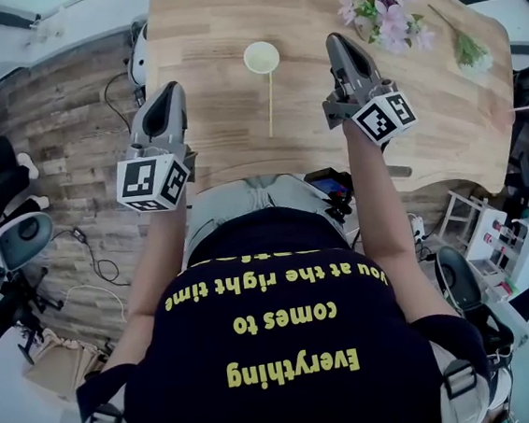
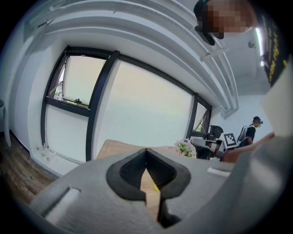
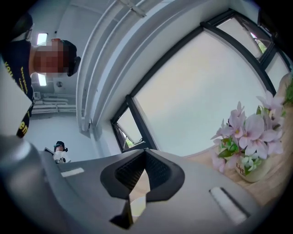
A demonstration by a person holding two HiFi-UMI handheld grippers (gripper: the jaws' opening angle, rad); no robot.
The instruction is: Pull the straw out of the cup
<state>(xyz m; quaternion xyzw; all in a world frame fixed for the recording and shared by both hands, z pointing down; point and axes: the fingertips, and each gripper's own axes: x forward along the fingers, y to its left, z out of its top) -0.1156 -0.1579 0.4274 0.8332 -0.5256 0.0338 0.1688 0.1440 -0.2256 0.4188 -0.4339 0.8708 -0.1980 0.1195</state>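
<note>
Pale wood surface [image 1: 208, 33] stretches ahead of both grippers. Left gripper [image 1: 169, 89] and right gripper [image 1: 335, 41] are each clenched on nothing, tips meeting. Between them stands the pale yellow cup [image 1: 261, 57]. The straw [image 1: 270, 102] runs from its near rim toward the person. Pink flowers [image 1: 382, 10] stand just beyond the right gripper.

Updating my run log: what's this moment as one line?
left gripper: shut, empty | right gripper: shut, empty | straw, cup: ungripped
</note>
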